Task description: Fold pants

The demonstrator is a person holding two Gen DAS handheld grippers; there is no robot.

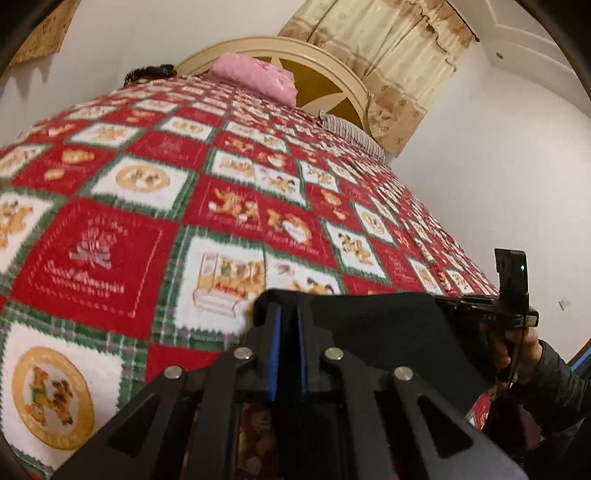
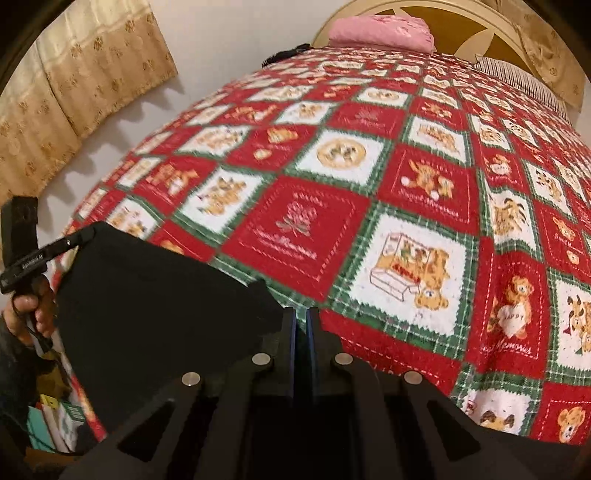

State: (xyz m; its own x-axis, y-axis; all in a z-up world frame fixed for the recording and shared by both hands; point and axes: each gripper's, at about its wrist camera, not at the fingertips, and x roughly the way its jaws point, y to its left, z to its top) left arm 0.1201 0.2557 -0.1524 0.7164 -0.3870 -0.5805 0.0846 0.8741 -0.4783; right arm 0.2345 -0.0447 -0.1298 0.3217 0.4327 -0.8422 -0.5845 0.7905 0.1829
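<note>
Clearly the black pants [image 2: 155, 295] are soft, limp cloth, stretched between both tongs above the near edge of the bed [image 2: 369, 229]. Left tongs [image 1: 287, 314] and right tongs [image 2: 301, 317] each pinch a corner of one edge, probably the best grip.

Both wrist fisheyes low, close over the red-green-white patchwork teddy-bear bedspread [image 1: 229, 192], facing the cream round wooden headboard [image 2: 476, 33], sharing the bed top

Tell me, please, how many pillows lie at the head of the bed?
2: a pink pillow against the headboard, and a striped pillow beside it at the bed's edge; others may be hidden.
</note>
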